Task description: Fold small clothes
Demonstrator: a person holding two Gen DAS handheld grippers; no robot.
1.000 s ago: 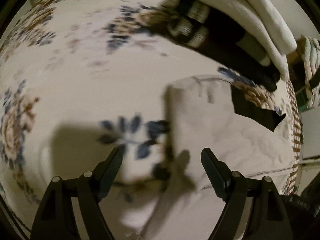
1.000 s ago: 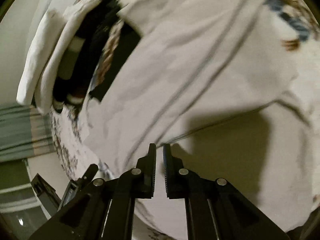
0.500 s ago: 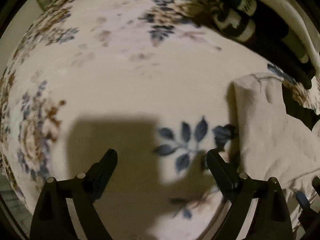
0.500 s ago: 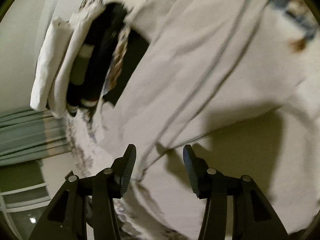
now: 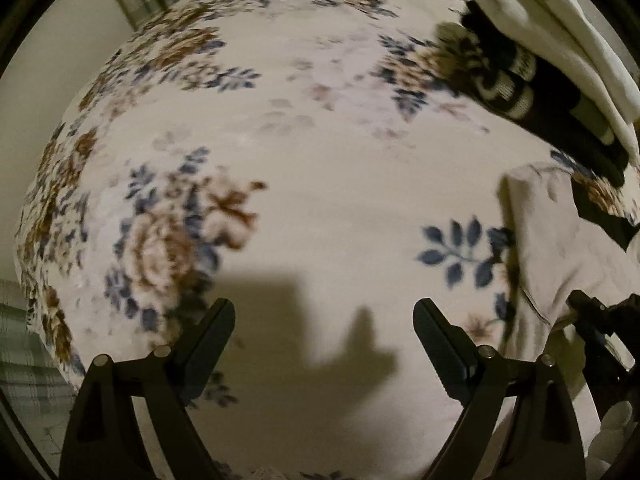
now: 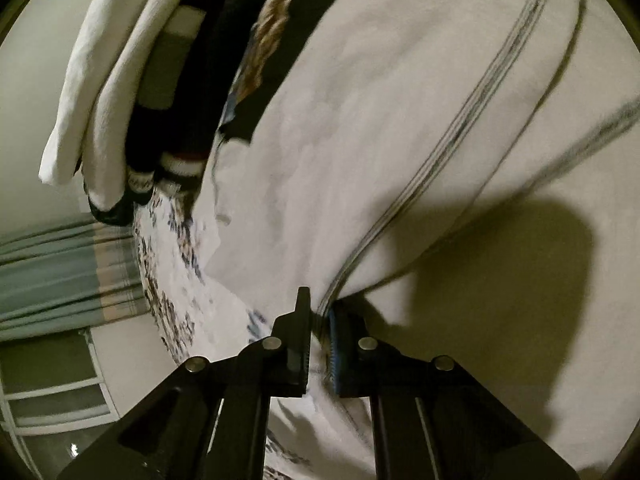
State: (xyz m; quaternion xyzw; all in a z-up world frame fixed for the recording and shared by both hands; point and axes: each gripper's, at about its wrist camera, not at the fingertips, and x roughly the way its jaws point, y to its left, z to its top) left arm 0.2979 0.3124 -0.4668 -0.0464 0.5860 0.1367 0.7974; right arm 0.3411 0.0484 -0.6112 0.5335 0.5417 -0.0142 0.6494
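Pinched in my right gripper [image 6: 319,354] is the striped edge of the white garment [image 6: 400,128], which spreads ahead over the floral bedspread [image 5: 320,184]. Left gripper [image 5: 324,344] hangs wide open, empty, garment apparently off to its right.

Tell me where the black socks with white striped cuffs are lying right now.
The black socks with white striped cuffs lie at the left wrist view's upper right, on the floral blanket, beside the folded white cloth.
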